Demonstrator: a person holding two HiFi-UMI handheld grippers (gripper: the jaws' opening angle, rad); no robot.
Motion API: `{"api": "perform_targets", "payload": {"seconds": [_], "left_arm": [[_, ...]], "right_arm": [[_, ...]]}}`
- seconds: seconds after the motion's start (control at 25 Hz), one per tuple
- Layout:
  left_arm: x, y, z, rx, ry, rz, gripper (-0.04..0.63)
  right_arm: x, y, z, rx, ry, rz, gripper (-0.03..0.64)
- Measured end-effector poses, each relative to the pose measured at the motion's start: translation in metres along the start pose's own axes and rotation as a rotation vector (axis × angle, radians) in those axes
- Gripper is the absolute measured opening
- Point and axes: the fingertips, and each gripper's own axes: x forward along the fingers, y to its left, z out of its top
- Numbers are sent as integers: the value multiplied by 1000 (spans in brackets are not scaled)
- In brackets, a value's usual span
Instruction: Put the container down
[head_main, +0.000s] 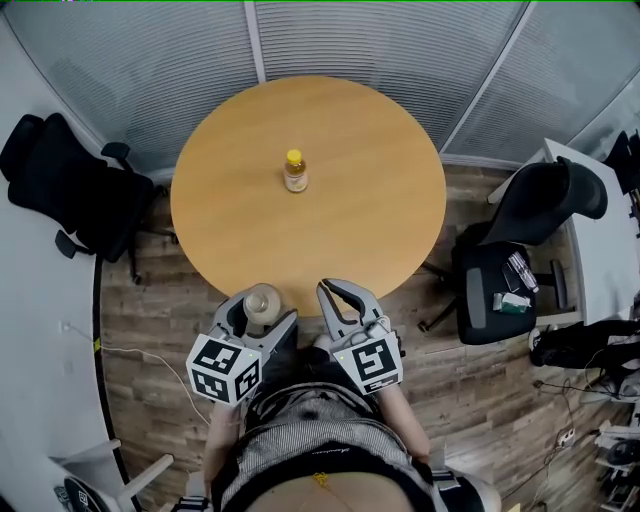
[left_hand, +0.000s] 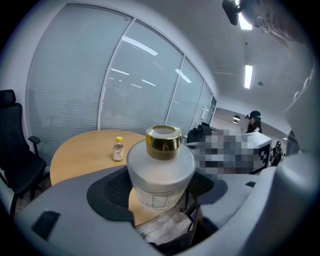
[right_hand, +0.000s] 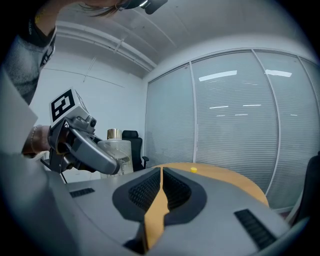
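A frosted white container (head_main: 263, 302) with a gold cap is clamped between the pads of my left gripper (head_main: 262, 318). It hangs upright at the near edge of the round wooden table (head_main: 350, 200). The left gripper view shows the container (left_hand: 160, 175) filling the jaws of the left gripper (left_hand: 160, 194), with table edge and floor below. My right gripper (head_main: 338, 295) is beside it, shut and holding nothing; its pads meet in the right gripper view (right_hand: 161, 175). A small yellow-capped bottle (head_main: 295, 172) stands near the table's middle.
Black office chairs stand left (head_main: 70, 185) and right (head_main: 530, 230) of the table. Glass walls with blinds curve behind it. A desk with clutter (head_main: 590, 300) is at the far right. A person (left_hand: 254, 120) stands far off.
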Motion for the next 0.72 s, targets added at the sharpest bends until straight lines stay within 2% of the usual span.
{"api": "perform_targets", "payload": {"seconds": [0.16, 0.72], "left_arm": [[2, 1, 2, 7, 5, -8, 344], [23, 14, 19, 30, 8, -66, 344]], "right_arm": [[-1, -1, -2, 32, -2, -21, 26], [16, -12, 1, 18, 11, -71, 26]]}}
